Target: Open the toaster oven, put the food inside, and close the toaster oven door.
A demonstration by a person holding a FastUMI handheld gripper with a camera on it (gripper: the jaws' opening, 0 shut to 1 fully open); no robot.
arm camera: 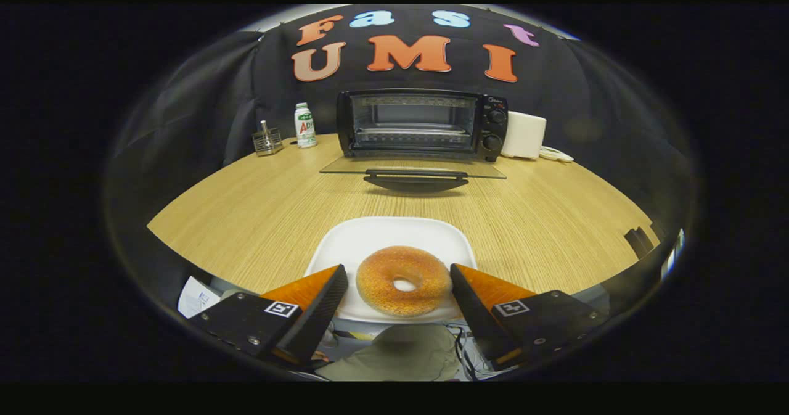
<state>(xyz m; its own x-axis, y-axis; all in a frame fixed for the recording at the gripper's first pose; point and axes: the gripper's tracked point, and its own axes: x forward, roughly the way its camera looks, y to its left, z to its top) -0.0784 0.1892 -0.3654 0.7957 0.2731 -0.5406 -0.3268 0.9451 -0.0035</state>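
Sitting between the wide-open tongs (399,279), the bagel (404,280) lay on its plate (382,233), untouched. It looked light and soft; squeezing its outer sides gently seemed best.

A staged recording booth, got up like a kitchen corner: black cloth wall (185,100) draped behind a wooden table (259,205). Along the table's far edge stand a toaster oven (422,123), a bottle (304,125), possibly a white appliance (524,134).
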